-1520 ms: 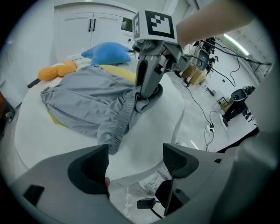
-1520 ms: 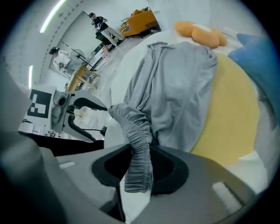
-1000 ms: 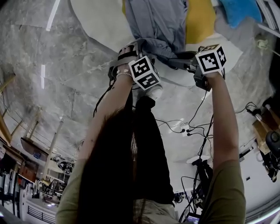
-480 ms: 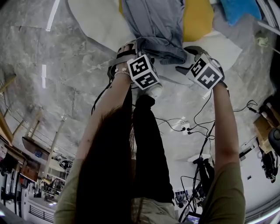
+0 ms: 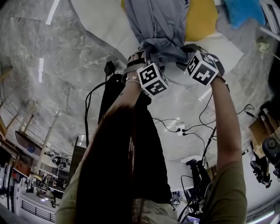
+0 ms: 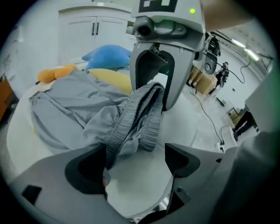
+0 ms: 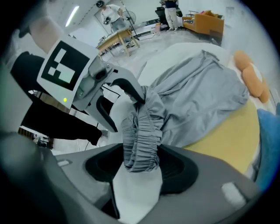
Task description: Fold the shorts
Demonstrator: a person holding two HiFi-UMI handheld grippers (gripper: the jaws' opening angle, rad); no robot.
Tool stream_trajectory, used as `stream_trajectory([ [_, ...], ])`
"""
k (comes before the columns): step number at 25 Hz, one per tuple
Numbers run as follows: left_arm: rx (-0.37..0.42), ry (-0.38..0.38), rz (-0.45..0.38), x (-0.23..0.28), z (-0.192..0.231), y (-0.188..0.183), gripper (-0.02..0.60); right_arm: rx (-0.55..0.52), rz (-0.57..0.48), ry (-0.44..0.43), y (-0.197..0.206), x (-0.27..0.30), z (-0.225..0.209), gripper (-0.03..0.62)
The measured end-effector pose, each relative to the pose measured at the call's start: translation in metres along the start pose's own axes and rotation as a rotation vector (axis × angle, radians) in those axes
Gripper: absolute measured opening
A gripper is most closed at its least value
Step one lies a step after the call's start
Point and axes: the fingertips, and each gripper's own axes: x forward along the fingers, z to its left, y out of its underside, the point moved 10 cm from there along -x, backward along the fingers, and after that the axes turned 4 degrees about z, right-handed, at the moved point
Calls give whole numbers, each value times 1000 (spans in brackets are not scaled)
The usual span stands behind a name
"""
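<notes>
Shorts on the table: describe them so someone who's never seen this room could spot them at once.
On the white table, the grey shorts lie spread over a yellow cushion. They are the only grey cloth there, with a gathered elastic waistband at the near edge, unlike the blue plush and orange toy beside them.

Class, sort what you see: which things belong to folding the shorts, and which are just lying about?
Job: grey shorts; white surface under them.
Lying about: yellow cushion; blue plush; orange plush; floor power strip.
</notes>
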Motion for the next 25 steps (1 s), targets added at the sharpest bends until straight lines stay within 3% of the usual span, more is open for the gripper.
stream_trajectory([
  [3,-90,-15,-9,5,-4,-6,403,33,-11,-23,4,-3,-1,251],
  [8,-138,-42,-10,8,2,-9,382,17,-17,-34,8,-4,-4,241],
  [9,-161,-38,-22,6,5,-7,350,-2,-18,-29,8,-3,-5,241],
  [12,-239,7,-28,-2,17,-2,148,-43,-17,-16,8,-1,-4,241],
  [14,-235,19,-17,-7,22,0,63,-54,-17,-4,6,-1,-4,239],
  [18,-196,3,-33,-21,25,4,44,-61,-36,14,0,-5,-2,153],
  [21,-163,-101,-69,-30,26,8,58,-3,-71,-3,-2,-8,-6,135],
  [22,-138,-157,-78,-29,25,10,110,19,-75,-14,-3,-9,-7,132],
  [24,-86,-217,-77,-22,20,15,362,50,-74,-35,-3,-8,-9,130],
  [25,-77,-213,-62,-17,18,18,370,62,-76,-48,-2,-8,-10,130],
])
